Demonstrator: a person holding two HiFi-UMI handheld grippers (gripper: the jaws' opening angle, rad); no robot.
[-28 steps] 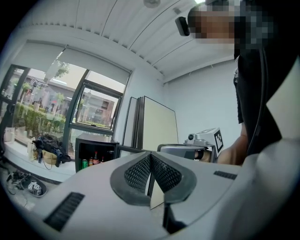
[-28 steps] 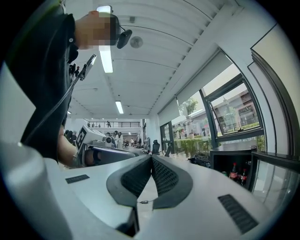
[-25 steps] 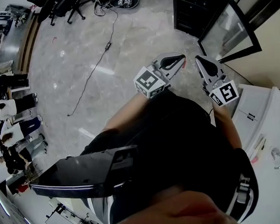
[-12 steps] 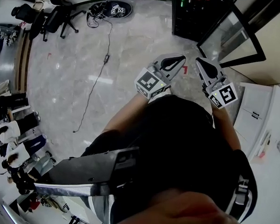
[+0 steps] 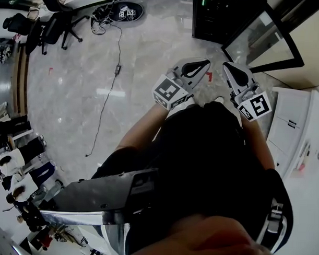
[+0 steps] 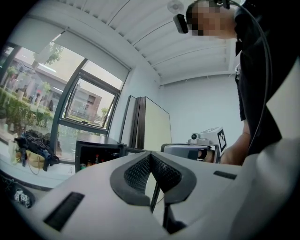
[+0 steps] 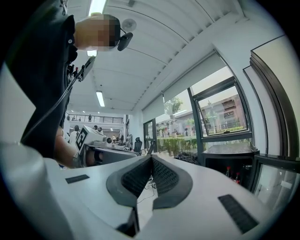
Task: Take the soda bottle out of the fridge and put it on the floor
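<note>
A black mini fridge [image 5: 218, 22] stands on the floor ahead with its glass door [image 5: 262, 39] swung open to the right. Small bottles [image 5: 205, 0] show inside; I cannot tell which is the soda bottle. The left gripper view shows the fridge [image 6: 98, 152] and its bottles [image 6: 89, 163] at some distance. In the right gripper view they sit at the right [image 7: 232, 174]. My left gripper [image 5: 206, 63] and right gripper [image 5: 228, 66] are held level side by side, short of the fridge. Both are shut and hold nothing.
A cable [image 5: 111, 78] trails across the marble floor on the left. Office chairs [image 5: 51, 24] and a round marker base [image 5: 127, 12] stand at the far left. A white cabinet [image 5: 290, 123] flanks the right. People [image 5: 12, 161] stand at the left edge.
Both grippers and the view have moved toward the fridge, so more of its inside and bottles now shows at the top. The jaws stayed shut.
</note>
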